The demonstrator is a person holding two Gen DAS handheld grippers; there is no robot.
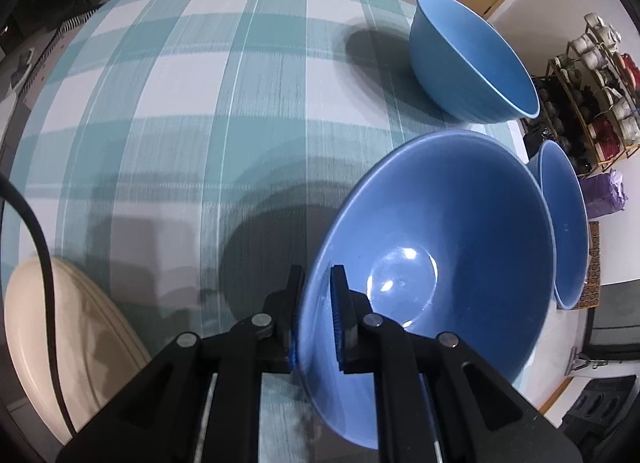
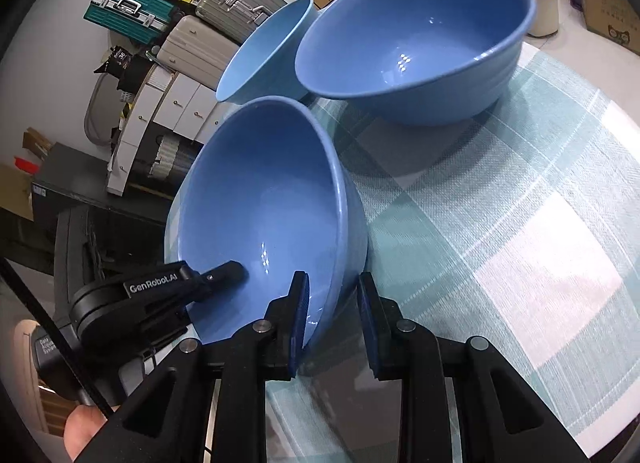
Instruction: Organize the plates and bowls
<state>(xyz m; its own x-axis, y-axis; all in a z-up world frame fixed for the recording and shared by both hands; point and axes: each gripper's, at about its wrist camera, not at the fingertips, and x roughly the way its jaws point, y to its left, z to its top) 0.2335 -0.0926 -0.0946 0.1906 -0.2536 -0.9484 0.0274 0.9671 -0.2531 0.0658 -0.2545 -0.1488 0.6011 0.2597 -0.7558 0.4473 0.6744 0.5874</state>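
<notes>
A table under a teal-and-white checked woven cloth (image 1: 192,111) filled the scene, with stacked hard-shell suitcases (image 2: 208,11) against the wall and a wire shoe rack (image 1: 592,95) on the floor beyond. Three empty glossy blue ceramic bowls sat at the table's edge: the widest bowl (image 2: 416,47) stood upright, a second bowl (image 2: 268,51) was just behind it, and the nearest bowl (image 2: 272,219) was tipped on its side. The left gripper (image 1: 318,311) was clamped narrowly on that tilted bowl's rim; the right gripper (image 2: 334,319) straddled its wall, its jaws narrow, contact unclear. The left gripper's body read "GenRobot.AI".
</notes>
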